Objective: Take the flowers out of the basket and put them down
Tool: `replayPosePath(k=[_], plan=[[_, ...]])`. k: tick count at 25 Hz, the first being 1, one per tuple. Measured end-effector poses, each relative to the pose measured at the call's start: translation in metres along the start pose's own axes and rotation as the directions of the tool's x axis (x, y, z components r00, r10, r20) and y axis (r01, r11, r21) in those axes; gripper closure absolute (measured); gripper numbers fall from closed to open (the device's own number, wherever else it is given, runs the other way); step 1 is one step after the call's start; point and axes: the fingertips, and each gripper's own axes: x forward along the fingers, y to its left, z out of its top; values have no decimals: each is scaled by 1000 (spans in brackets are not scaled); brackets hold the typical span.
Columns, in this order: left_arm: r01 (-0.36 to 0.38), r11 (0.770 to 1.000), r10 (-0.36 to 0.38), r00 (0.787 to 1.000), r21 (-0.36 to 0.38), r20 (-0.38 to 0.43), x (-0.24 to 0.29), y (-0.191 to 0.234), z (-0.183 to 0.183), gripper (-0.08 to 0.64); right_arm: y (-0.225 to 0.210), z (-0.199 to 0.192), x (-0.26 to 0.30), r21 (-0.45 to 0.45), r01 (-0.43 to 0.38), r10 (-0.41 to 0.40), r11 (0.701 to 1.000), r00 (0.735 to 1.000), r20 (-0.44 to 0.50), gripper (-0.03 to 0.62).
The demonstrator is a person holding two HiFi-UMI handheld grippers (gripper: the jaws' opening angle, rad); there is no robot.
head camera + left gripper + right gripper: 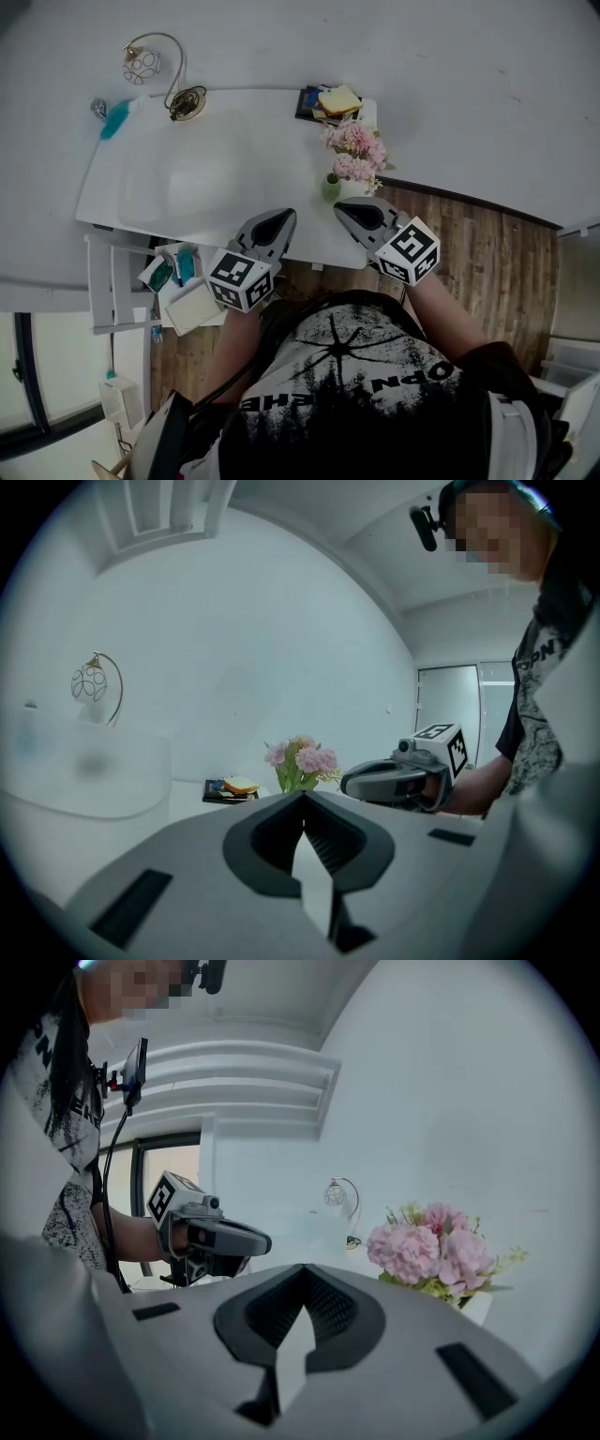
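A bunch of pink flowers (356, 150) stands upright in a small white basket (353, 188) near the right front edge of the white table (187, 178). The flowers (431, 1246) sit ahead and right of my right gripper (305, 1274), and the basket (476, 1307) shows as a white wall under them. My right gripper (345, 208) is shut and empty, just in front of the basket and apart from it. My left gripper (281, 217) hovers beside it at the table's front edge, shut with nothing held. In the left gripper view the flowers (300, 761) lie beyond my left gripper (303, 803).
A stack of books with yellow notes (333, 101) lies at the back right of the table. A wire lamp with a ball ornament (142, 64) and a teal brush (116, 120) sit at the back left. A shelf with small items (178, 281) stands below the table's left front.
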Motion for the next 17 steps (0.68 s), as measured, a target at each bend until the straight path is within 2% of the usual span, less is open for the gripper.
replayPosePath(k=[17], plan=[[7, 1000, -7, 1000, -11, -9, -1, 2, -7, 548, 5, -3, 12, 3, -12, 12, 1000, 1000, -3, 577]])
